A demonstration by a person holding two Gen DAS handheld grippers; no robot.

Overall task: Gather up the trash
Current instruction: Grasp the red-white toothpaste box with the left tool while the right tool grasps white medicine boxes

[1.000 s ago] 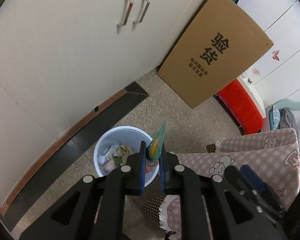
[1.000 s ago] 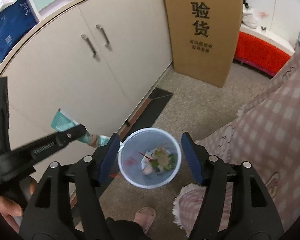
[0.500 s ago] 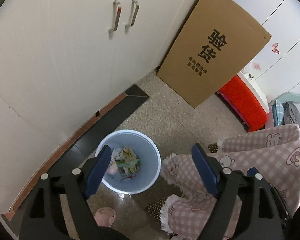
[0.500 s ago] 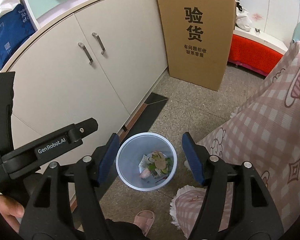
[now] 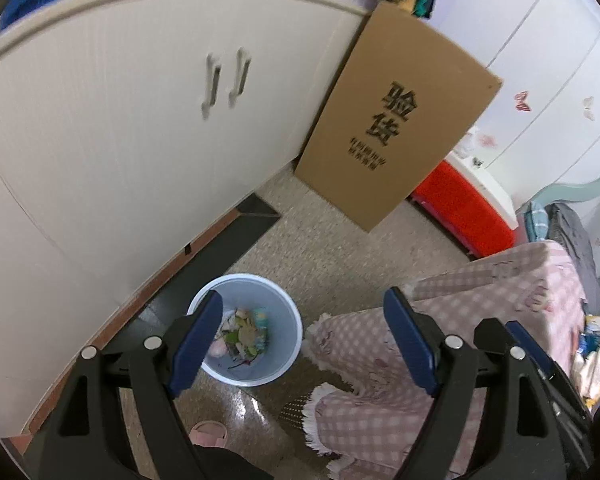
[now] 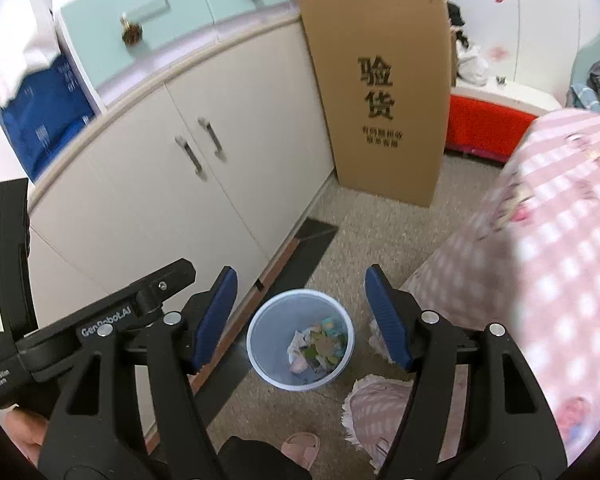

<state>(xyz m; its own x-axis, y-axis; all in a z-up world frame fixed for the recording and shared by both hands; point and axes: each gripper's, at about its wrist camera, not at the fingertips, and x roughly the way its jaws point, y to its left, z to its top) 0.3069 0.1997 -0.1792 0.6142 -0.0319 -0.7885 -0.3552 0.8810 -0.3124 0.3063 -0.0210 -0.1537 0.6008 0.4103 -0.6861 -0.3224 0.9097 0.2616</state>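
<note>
My left hand-held gripper [image 5: 302,332] hangs wide open and empty above the round pale-blue plastic waste bin [image 5: 288,316] on the speckled floor, its left pad over the bin's rim. Below and between the spread, empty jaws of my right hand-held gripper [image 6: 301,314], that bin holds crumpled wrappers and paper scraps [image 6: 320,346], blurred, perhaps with peel among them. A pink checked fringed cloth [image 5: 480,292] lies right of both.

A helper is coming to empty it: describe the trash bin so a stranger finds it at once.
Start at the long white cabinet with two metal handles. On the speckled floor at its foot, beside the pink checked cloth, stands the trash bin. It is the only round, pale blue container there, open-topped with scraps inside.
</note>
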